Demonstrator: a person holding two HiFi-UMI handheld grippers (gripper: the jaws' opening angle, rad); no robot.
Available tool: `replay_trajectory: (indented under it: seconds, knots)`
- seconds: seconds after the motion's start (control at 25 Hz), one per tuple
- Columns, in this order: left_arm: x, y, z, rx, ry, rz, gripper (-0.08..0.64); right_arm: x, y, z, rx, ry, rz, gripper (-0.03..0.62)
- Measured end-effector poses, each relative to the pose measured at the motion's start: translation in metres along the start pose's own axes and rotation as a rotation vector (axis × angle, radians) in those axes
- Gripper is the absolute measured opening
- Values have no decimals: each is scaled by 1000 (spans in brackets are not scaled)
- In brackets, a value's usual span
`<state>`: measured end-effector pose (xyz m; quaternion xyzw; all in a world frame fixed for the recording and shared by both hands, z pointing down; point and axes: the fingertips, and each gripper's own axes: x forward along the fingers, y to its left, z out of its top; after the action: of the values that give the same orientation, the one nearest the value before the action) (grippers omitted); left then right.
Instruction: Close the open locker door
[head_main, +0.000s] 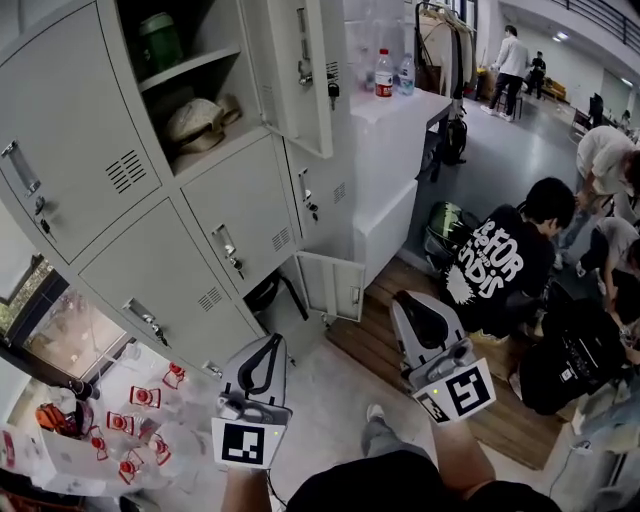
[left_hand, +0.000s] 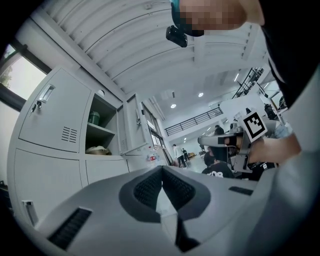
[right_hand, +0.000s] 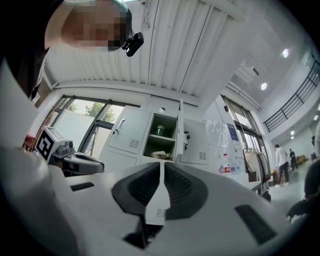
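Note:
The grey locker bank has one upper compartment open, with a green jar and a pale hat inside. Its door swings out to the right, keys hanging from the lock. The same door shows in the left gripper view, and the door in the right gripper view. My left gripper and right gripper are held low in front of the lockers, well below and apart from the door. Both are shut and hold nothing.
A small bottom locker door also stands open near the floor. Bottles stand on a white cabinet right of the lockers. People crouch at the right by a wooden pallet. A plastic bag lies lower left.

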<state>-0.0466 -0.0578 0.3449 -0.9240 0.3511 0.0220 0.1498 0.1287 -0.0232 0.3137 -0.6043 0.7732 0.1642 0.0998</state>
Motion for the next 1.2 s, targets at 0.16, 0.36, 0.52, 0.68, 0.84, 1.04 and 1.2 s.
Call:
replay_trajectory:
  seconds: [0.16, 0.36, 0.52, 0.68, 0.84, 1.04, 1.2]
  knots:
    - [44, 11, -10, 3, 11, 30, 22, 32, -33, -17, 11, -8, 29, 44]
    - [97, 26, -20, 15, 33, 78, 22, 79, -70, -34, 26, -24, 91, 44]
    - [125, 37, -22, 37, 57, 137, 22, 116, -89, -36, 40, -64, 173, 46]
    - [138, 52, -23, 56, 71, 211, 21, 153, -96, -32, 50, -122, 261, 46]
    - [139, 70, -23, 73, 84, 296, 23, 187, -93, -29, 55, -168, 338, 48]
    - [128, 90, -23, 82, 101, 356, 22, 216, -82, -23, 64, -210, 376, 114]
    - [116, 108, -22, 98, 110, 365, 22, 231, -75, -17, 71, -249, 356, 114]
